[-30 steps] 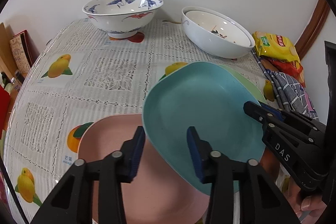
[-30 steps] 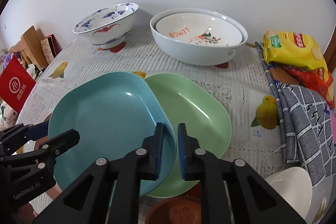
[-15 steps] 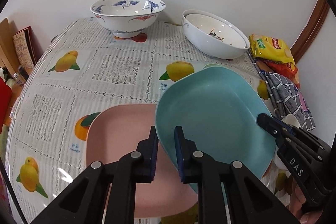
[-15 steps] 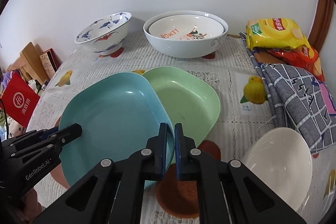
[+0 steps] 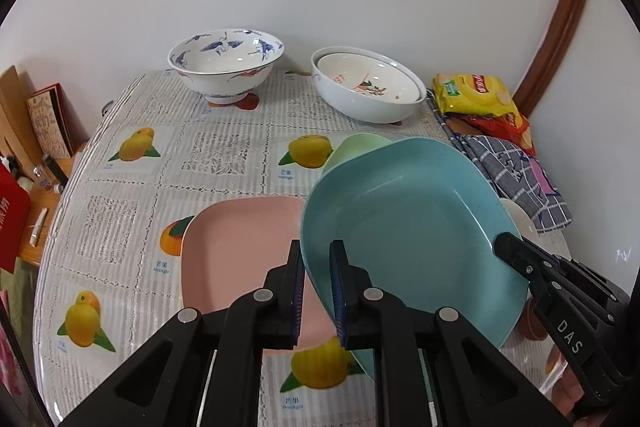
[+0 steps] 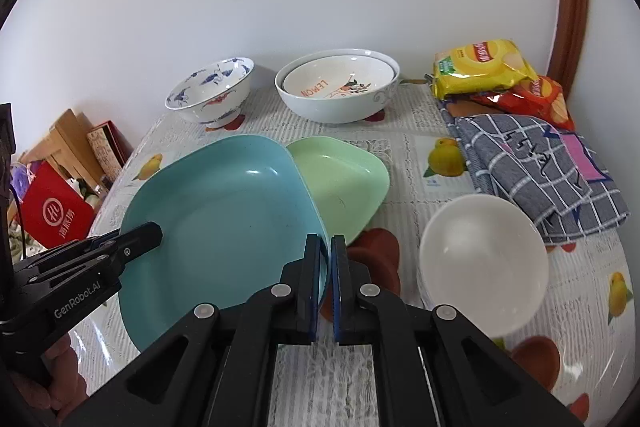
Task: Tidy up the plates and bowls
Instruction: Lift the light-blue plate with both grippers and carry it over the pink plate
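Lifted off the table since before, blue plate [image 5: 408, 227] (tilted) is pinched by left gripper [image 5: 318, 291]; right gripper [image 6: 326, 279] too

The left hand-held gripper [image 5: 317, 289] pinches the blue plate's [image 5: 404, 227] near rim; the right hand-held gripper [image 5: 505, 247] clamps its far-right edge, above the pink plate [image 5: 236, 247].

Yellow snack bag [image 6: 482, 68], red snack bag [image 6: 538, 95], checked cloth [image 6: 536, 173], fruit-print tablecloth [image 5: 224, 155], red box [image 6: 52, 213]
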The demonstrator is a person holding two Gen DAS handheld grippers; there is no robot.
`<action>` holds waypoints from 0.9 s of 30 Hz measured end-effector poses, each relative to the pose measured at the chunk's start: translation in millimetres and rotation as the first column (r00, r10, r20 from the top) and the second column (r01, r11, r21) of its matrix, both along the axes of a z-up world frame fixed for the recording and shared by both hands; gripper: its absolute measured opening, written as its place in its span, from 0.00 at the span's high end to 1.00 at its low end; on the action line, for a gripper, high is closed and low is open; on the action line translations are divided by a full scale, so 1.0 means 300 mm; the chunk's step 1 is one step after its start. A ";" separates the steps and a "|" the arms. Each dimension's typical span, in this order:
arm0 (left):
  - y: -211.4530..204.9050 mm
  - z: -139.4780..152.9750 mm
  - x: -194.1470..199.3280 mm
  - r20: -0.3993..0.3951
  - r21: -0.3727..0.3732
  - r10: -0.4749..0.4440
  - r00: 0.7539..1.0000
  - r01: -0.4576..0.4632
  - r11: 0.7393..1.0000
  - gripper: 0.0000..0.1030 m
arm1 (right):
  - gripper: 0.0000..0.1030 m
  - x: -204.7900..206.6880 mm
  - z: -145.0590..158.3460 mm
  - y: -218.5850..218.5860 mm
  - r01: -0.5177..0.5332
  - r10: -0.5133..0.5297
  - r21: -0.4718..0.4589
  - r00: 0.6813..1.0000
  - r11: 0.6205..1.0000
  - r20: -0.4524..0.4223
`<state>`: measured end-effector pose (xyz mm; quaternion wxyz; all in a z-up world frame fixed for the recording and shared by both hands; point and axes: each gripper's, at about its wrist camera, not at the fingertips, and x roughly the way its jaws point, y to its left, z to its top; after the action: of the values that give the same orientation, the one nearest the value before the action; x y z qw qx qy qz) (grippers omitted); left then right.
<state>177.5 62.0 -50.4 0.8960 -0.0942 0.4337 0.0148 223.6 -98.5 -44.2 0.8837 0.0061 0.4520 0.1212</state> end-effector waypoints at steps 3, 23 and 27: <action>-0.020 0.020 -0.038 0.011 0.018 -0.013 1.000 0.012 1.000 0.89 | 0.96 -0.046 0.023 -0.023 0.014 -0.014 0.018 1.000 1.000 0.013; -0.036 0.138 -0.196 0.070 0.038 -0.046 0.996 0.044 0.998 0.89 | 0.96 -0.238 0.137 -0.061 0.063 -0.069 0.098 0.996 0.993 0.060; -0.038 0.155 -0.205 0.077 0.046 -0.047 0.996 0.044 0.998 0.90 | 0.96 -0.249 0.153 -0.063 0.070 -0.077 0.100 0.995 0.992 0.062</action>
<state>116.0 50.5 -4.0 0.9143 -0.0649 0.3998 0.0003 149.0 -117.3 1.8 0.9005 0.0621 0.4158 0.1107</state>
